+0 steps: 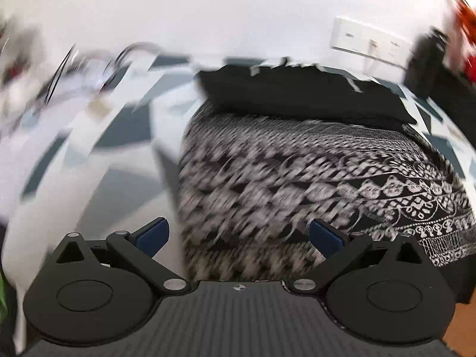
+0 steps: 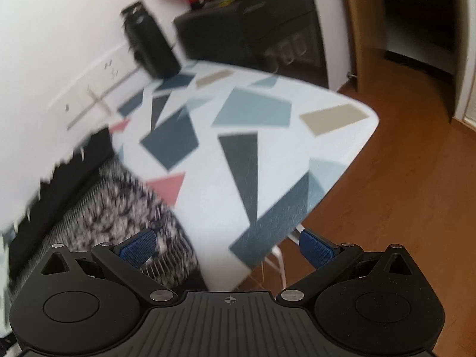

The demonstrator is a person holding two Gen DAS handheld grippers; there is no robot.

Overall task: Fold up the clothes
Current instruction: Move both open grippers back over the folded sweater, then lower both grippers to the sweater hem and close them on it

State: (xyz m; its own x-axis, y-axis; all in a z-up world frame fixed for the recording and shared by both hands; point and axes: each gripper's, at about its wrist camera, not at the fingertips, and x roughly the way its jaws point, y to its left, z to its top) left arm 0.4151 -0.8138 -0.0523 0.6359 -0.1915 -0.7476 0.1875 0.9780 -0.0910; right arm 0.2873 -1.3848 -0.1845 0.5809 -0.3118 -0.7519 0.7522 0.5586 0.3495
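Both tools, left tool (image 1: 239, 235) and right tool (image 2: 227, 245), hang wide and empty over the geometric-print worktop (image 2: 267, 154).
Black-and-white patterned fabric garment (image 1: 312, 184) lies in a compact rectangle ahead of the left tool, beside a black cloth (image 1: 297, 92); whether folding is finished or pending cannot be told.

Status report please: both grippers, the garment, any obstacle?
Left gripper open, empty, over garment. Right gripper open, empty, at table edge. Garment flat, black cloth behind it. Nothing in the way.

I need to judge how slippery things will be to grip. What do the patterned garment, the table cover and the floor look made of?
Patterned garment: soft woven cloth, matte, black-and-white print with a fringed hem; it drapes, though blur hides the weave. Table cover: smooth printed sheet, probably vinyl or coated cloth, hanging over the edge. Floor: wood or wood-look laminate, slight sheen.
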